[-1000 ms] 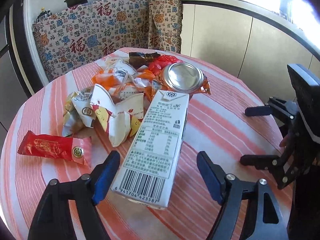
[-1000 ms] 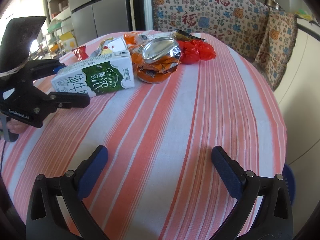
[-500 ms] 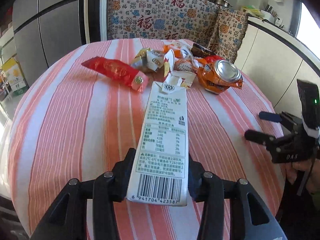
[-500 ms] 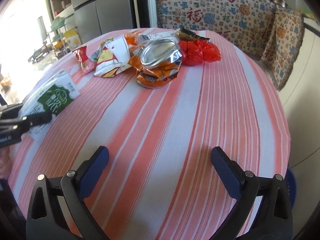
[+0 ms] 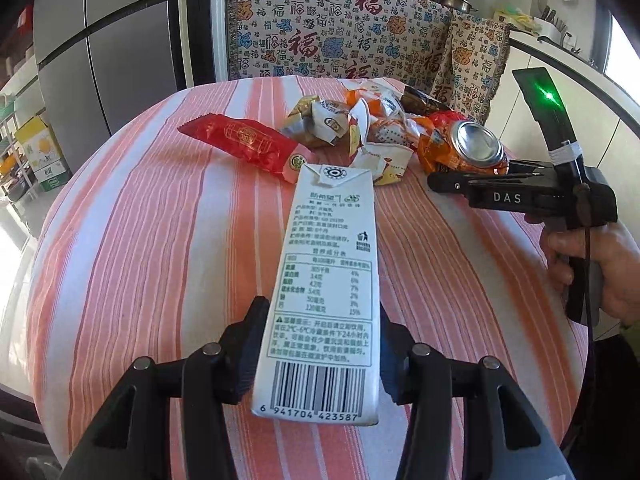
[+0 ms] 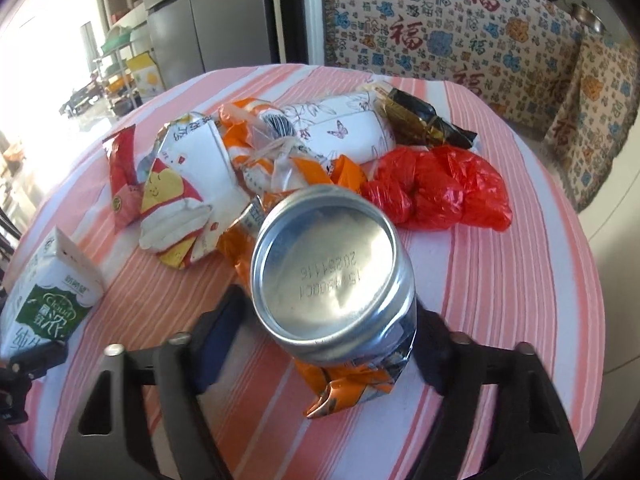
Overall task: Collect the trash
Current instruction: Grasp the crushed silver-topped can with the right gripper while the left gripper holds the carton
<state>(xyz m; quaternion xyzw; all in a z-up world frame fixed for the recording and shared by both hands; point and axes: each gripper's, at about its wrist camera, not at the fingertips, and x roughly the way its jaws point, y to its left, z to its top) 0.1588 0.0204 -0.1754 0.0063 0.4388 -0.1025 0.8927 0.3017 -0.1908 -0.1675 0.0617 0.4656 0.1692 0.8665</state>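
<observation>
Left tongs (image 5: 320,356): clenched on the milk carton (image 5: 326,288), pads pressed to both its long sides near the barcode end.
Right tongs (image 6: 320,332): closing around the crushed can (image 6: 332,276); the left pad stands just off it, the right pad is hidden behind it.
Milk carton: lying on the striped bench (image 5: 140,248), its folded top toward the trash pile (image 5: 360,132).
Crushed can: at the pile's near edge, silver base facing the camera.
Red bag (image 6: 440,192): just beyond the can, to its right.
Red wrapper (image 5: 244,142): left of the pile.
</observation>
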